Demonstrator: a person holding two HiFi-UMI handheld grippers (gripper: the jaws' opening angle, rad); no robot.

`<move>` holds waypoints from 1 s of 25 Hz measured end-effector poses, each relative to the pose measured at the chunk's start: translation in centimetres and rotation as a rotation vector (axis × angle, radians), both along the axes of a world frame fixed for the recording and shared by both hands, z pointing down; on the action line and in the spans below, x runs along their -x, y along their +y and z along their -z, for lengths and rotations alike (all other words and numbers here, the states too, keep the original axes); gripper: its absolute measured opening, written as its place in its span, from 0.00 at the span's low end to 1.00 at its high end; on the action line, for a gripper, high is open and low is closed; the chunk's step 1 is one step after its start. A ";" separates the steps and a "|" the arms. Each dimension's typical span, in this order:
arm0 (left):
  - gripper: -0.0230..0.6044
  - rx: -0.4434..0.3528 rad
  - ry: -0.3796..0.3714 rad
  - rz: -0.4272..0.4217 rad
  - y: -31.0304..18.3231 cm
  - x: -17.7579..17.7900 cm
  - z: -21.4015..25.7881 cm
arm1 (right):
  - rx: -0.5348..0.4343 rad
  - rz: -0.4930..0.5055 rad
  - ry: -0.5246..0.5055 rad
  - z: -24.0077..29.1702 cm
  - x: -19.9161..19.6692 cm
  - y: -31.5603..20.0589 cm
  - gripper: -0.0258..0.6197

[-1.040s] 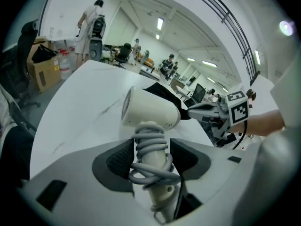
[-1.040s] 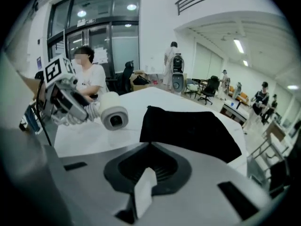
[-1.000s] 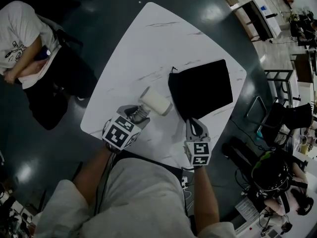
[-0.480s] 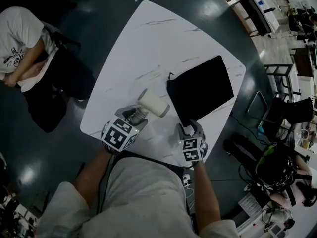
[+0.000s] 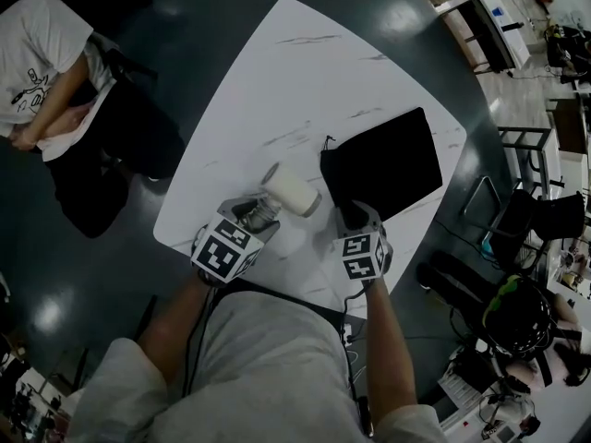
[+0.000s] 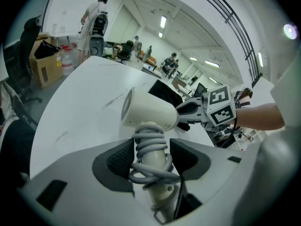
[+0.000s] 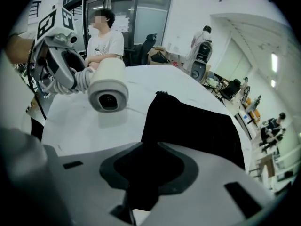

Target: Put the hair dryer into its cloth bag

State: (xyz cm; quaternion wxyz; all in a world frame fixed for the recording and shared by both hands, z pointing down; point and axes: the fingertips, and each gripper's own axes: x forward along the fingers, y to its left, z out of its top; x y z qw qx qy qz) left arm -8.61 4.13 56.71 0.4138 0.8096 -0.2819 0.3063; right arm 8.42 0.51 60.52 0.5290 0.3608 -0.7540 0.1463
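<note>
A cream hair dryer (image 5: 291,190) with its grey cord wound round the handle is held up over the white table (image 5: 268,81). My left gripper (image 5: 261,212) is shut on that handle (image 6: 151,157). The black cloth bag (image 5: 388,160) lies flat to the dryer's right. My right gripper (image 5: 355,218) points steeply down at the bag's near left corner. Its jaws have just been closing and still stand apart, with black cloth (image 7: 148,166) between them. The dryer's nozzle (image 7: 108,86) faces the right gripper's camera.
The table's near edge (image 5: 305,289) runs just under both grippers. A person (image 5: 55,72) sits beyond the table's left side. Chairs and desks (image 5: 517,220) crowd the floor at the right.
My right gripper has moved forward and down from the table's front edge onto the bag's near corner, rolling as it went. The left gripper and dryer have stayed put.
</note>
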 end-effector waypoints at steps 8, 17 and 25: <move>0.42 0.006 0.007 0.007 0.0 0.2 0.4 | 0.085 0.011 0.012 -1.4 0.0 0.3 0.19; 0.42 0.006 0.004 -0.003 0.4 0.1 0.3 | 0.048 0.007 -0.043 -0.6 0.2 0.3 0.06; 0.42 0.017 0.002 -0.008 0.6 -0.3 0.2 | 0.046 0.000 0.008 -0.9 -0.4 -0.3 0.11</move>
